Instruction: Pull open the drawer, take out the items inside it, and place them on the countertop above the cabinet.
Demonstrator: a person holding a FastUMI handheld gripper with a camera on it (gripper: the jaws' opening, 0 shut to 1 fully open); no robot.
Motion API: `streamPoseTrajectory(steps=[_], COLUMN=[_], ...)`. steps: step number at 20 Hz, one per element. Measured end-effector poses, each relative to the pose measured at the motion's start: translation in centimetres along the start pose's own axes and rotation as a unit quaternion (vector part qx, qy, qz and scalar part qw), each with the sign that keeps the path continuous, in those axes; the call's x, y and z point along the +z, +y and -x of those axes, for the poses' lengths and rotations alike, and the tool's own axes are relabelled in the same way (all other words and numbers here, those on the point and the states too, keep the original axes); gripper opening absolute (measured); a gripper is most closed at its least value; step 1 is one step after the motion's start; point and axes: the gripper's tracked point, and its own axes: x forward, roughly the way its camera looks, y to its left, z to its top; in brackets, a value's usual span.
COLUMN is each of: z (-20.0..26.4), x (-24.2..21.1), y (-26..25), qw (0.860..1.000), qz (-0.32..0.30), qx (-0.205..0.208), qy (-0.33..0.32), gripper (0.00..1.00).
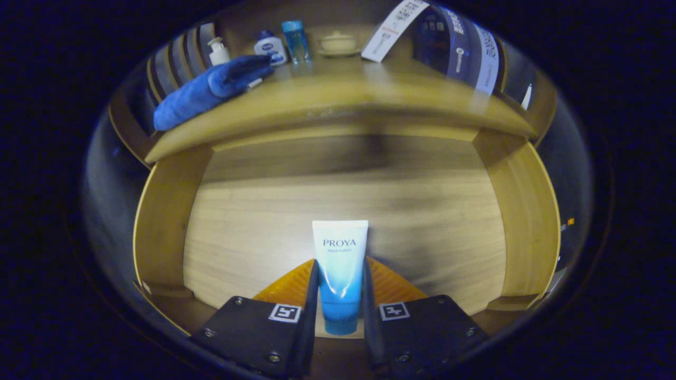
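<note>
A white-to-blue cosmetic tube [339,269] stands between my two fingers, crimped end pointing away, cap toward me. My gripper [340,279] is shut on the tube, both fingers pressing its sides. It is held above the wooden floor of the open drawer [253,232], whose side walls rise to the left and right. Beyond the drawer lies the wooden countertop [359,95]. On it rests a folded blue towel [211,89], and behind that a white pump bottle [218,51], a white-and-blue bottle [271,47] and a clear blue bottle [295,41].
A small cream lidded bowl on a saucer [338,43] sits at the back of the countertop. A white paper strip [393,29] hangs behind it. The countertop's right half is bare wood. The drawer's front corners lie near my fingers.
</note>
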Motion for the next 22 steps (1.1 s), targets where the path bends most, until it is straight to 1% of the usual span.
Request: streamPoseTrajectory(steps=[4, 7, 11, 14, 16, 18, 20, 22], z=[3.6, 5.6, 9.2, 11.6, 12.2, 12.8, 13.3, 12.8], x=[1.8, 2.8, 5.9, 9.1, 11.6, 14.2, 16.8, 18.9], y=[-0.2, -0.9, -0.7, -0.2, 0.3, 0.2, 1.2, 1.4], qw=[0.996, 0.992, 0.982, 0.971, 0.962, 0.952, 0.937, 0.929], qz=[-0.001, 0.004, -0.016, -0.032, -0.040, -0.043, -0.051, -0.057], qx=[0.018, 0.018, 0.035, 0.054, 0.069, 0.072, 0.094, 0.095], qy=[-0.082, -0.125, -0.186, -0.230, -0.261, -0.294, -0.332, -0.352], gripper=[0.39, 0.39, 0.39, 0.39, 0.39, 0.39, 0.39, 0.39])
